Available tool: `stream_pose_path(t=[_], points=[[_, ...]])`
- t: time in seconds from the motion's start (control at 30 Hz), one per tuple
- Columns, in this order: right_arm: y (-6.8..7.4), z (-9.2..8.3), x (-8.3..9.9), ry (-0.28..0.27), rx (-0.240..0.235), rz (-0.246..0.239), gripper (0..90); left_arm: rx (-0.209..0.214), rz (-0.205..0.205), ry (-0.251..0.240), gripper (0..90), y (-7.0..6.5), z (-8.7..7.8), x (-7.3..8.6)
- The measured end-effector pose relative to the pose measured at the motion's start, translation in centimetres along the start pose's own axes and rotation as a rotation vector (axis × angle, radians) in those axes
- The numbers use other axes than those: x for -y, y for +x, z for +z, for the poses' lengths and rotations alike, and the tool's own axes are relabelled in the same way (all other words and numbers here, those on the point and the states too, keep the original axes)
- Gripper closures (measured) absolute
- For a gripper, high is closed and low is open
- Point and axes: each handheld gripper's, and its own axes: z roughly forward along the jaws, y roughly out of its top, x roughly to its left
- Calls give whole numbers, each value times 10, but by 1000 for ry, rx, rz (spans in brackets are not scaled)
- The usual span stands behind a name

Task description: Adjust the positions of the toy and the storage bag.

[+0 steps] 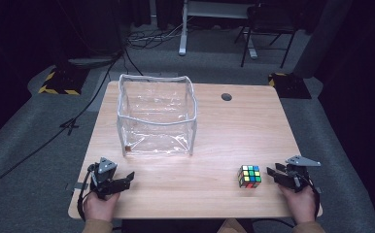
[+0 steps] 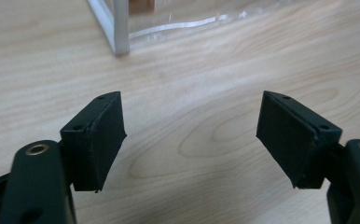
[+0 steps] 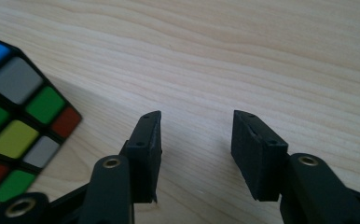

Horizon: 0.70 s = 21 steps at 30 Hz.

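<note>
In the right gripper view the puzzle cube (image 3: pixel 15 135) is cut off by the left edge, so just part of its coloured top shows, and the left gripper view catches no more than the near corner of the clear bag (image 2: pixel 117 28), with a small brown thing inside it cropped at the top and too blurred to name. From above, the cube (image 1: pixel 249 176) sits on the wooden counter (image 1: pixel 214 136) near its front right, just beside the right gripper (image 1: pixel 277 174) but apart from it; that gripper's fingers (image 3: pixel 145 149) stand partly open with bare wood between them, holding nothing. The left gripper (image 1: pixel 122 180) rests at the front left corner, its fingers (image 2: pixel 96 135) spread wide and empty, pointing toward the bag. The clear bag (image 1: pixel 156 114) stands open-topped at the counter's middle back, well apart from the cube, nothing lying between them. A dark round hole (image 1: pixel 227 97) marks the counter's far side, and cables (image 1: pixel 78 116) trail over the grey floor beyond
</note>
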Motion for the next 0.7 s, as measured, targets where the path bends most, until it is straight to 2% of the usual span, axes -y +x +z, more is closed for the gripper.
stream_pose_path(t=[0.03, 0.07, 0.1, 0.13, 0.17, 0.2, 0.23, 0.27, 0.33, 0.37, 0.4, 0.43, 0.47, 0.5, 0.57, 0.6, 0.63, 0.7], points=[[7, -8, -6, -32, -5, -25, 549, 0, -10, -7, 241, -1, -3, -2], [11, -11, -10, -41, -5, -48, 549, -12, -17, -7, 241, -1, -9, -6], [11, -11, -10, -41, -5, -48, 549, -12, -17, -7, 238, -1, -9, -6], [22, -19, -17, -57, -10, -78, 550, -13, -23, -9, 235, -1, -11, -7], [22, -19, -17, -57, -10, -78, 550, -20, -25, -10, 235, -1, -13, -9], [32, -25, -25, -72, -28, -99, 550, -25, -28, -10, 229, 0, -15, -10], [32, -25, -25, -72, -28, -99, 550, -30, -33, -11, 229, 1, -16, -12], [42, -29, -33, -83, -54, -104, 549, -53, -38, -17, 229, 2, -19, -16], [51, -31, -42, -88, -94, -102, 549, -69, -39, -26, 236, 5, -21, -20], [51, -31, -42, -88, -94, -102, 549, -69, -39, -26, 241, 5, -21, -20], [61, -31, -51, -96, -123, -113, 549, -73, -40, -34, 245, 7, -23, -25], [61, -31, -51, -96, -123, -113, 549, -73, -40, -34, 250, 7, -23, -25], [70, -29, -59, -95, -146, -125, 549, -74, -41, -41, 258, 9, -24, -27], [70, -29, -59, -95, -146, -125, 549, -69, -44, -48, 258, 11, -25, -29], [80, -24, -66, -89, -172, -134, 550, -62, -57, -61, 282, 14, -26, -34], [90, -19, -73, -85, -192, -146, 551, -63, -54, -64, 300, 16, -25, -39], [90, -19, -73, -85, -192, -146, 551, -63, -54, -64, 301, 16, -25, -39], [101, -14, -81, -81, -223, -159, 555, -65, -48, -59, 303, 17, -21, -44]])
